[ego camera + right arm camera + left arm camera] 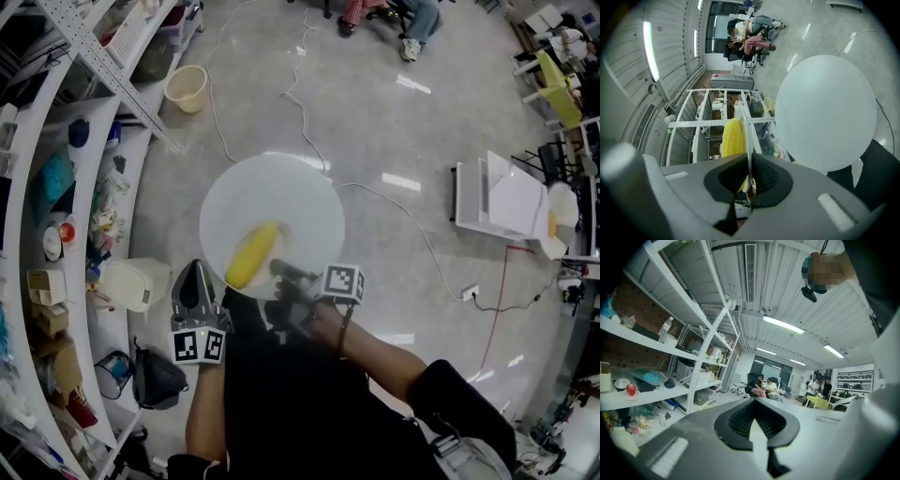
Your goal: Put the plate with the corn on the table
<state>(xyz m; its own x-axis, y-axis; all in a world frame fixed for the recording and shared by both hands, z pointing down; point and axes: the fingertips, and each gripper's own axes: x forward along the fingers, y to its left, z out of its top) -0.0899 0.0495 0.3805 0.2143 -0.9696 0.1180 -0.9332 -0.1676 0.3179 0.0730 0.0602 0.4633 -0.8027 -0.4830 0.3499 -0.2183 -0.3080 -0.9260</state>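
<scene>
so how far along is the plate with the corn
Done: the plate is picked up, corn lying on it. In hand: the left tool and right tool each clamp its near rim, over the floor. Left: setting it down; it rests on nothing yet.

Lab workspace: metal storage shelving (pixel 656 394), glossy floor (pixel 403 122), trailing cables (pixel 303 120), seated people (pixel 765 386).

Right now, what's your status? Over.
Right tongs shut on plate rim. Left tongs shut, empty. Corn on plate, above floor. Cable lies below.
</scene>
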